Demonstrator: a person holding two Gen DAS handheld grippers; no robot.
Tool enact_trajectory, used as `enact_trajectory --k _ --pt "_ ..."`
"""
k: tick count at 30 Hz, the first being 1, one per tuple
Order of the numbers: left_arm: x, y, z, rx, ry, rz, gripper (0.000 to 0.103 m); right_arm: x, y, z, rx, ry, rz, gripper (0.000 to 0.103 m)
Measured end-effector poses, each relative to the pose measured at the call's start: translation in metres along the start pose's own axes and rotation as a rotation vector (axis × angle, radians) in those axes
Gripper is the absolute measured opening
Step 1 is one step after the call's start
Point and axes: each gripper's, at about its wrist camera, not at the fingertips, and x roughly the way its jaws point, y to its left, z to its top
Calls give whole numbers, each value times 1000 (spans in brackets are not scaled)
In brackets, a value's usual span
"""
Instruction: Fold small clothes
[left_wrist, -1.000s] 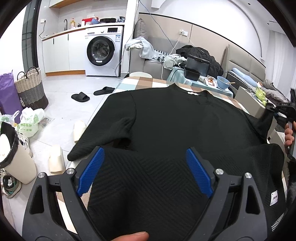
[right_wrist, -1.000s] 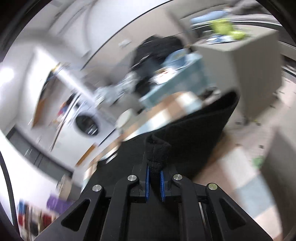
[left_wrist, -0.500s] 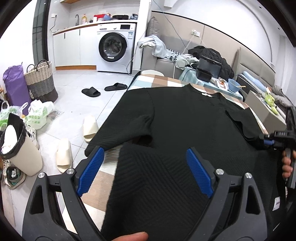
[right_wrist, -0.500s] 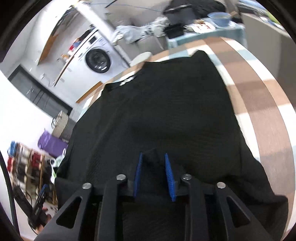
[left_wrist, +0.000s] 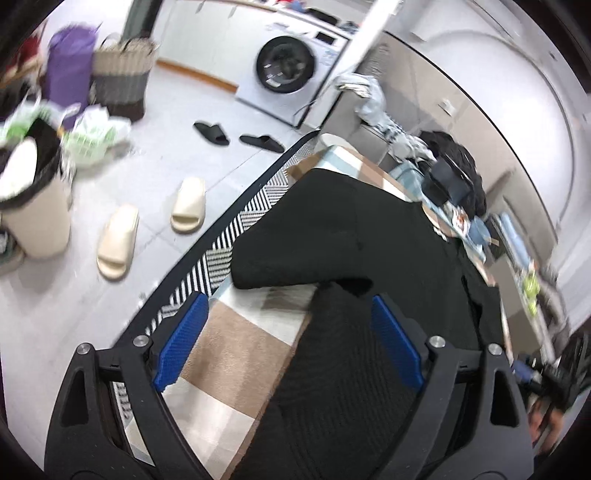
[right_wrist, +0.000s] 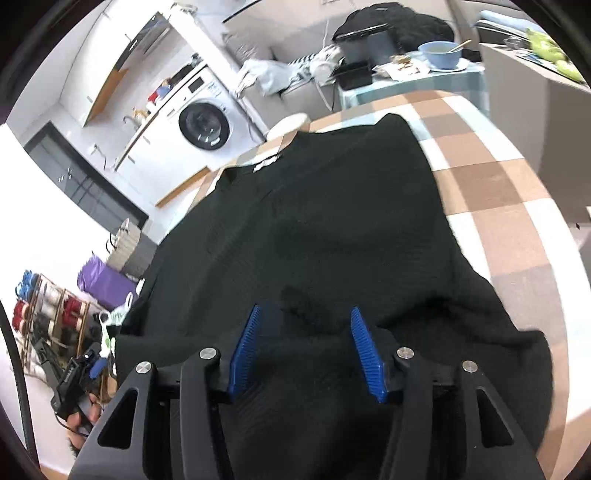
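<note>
A black knit sweater (left_wrist: 369, 236) lies flat on a checked table cover (left_wrist: 236, 354), collar at the far end. Its left sleeve (left_wrist: 280, 258) sticks out toward the table's left edge. My left gripper (left_wrist: 288, 328) is open and empty, hovering over the sweater's left side just below that sleeve. In the right wrist view the sweater (right_wrist: 325, 206) has its right sleeve folded in over the body. My right gripper (right_wrist: 303, 332) is open and empty just above the folded sleeve's cuff. The right gripper also shows in the left wrist view (left_wrist: 532, 373).
The table's left edge has a black-and-white striped border (left_wrist: 229, 221). Slippers (left_wrist: 147, 229), a bin (left_wrist: 33, 206) and bags lie on the floor to the left. A washing machine (left_wrist: 291, 74) and a cluttered side table (right_wrist: 406, 70) stand beyond the far end.
My right gripper carried the right sleeve in over the body, then opened and let it go. My left gripper stayed open and shifted left toward the left sleeve.
</note>
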Motion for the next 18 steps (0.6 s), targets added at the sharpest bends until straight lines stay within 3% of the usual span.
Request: enact_trajectory --k 2,5,12,18 --pt "2 14 2 -57 27 -26 68 -10 0 -5 21 -22 20 54" --pt "16 28 4 -163 78 -93 64 -25 -6 -14 69 -52 42 56" --pt "55 30 13 -261 124 -137 64 -35 -11 -27 114 -77 53 61" --pt "83 32 24 -315 136 -126 63 -33 -18 -34 136 -77 57 61"
